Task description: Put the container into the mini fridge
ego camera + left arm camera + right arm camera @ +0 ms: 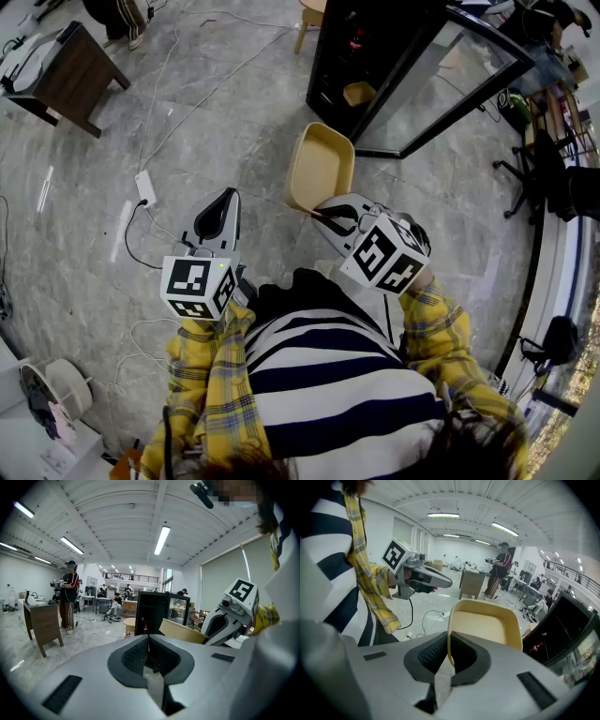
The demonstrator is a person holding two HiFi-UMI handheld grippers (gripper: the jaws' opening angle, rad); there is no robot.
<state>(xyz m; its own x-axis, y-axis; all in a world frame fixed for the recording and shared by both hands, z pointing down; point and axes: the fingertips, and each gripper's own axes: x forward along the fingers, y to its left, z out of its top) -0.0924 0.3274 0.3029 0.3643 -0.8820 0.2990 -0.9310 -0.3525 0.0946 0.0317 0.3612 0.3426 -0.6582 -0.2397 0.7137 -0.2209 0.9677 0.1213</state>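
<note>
A pale yellow container (320, 170) hangs in the air in front of me, held by its near rim. My right gripper (330, 217) is shut on that rim; in the right gripper view the container (485, 625) stands on edge between the jaws of the right gripper (449, 654). The black mini fridge (370, 58) stands ahead with its glass door (448, 84) swung open; a similar yellow container (359, 93) sits inside. My left gripper (217, 217) is shut with nothing in it, left of the container. The left gripper (146, 649) points toward the fridge (152, 617).
A white power strip (145, 187) and cables lie on the grey floor to the left. A brown wooden table (67, 73) stands at far left. A wooden stool (311, 11) is behind the fridge. Office chairs (544, 178) stand right. A person (69, 595) stands far off.
</note>
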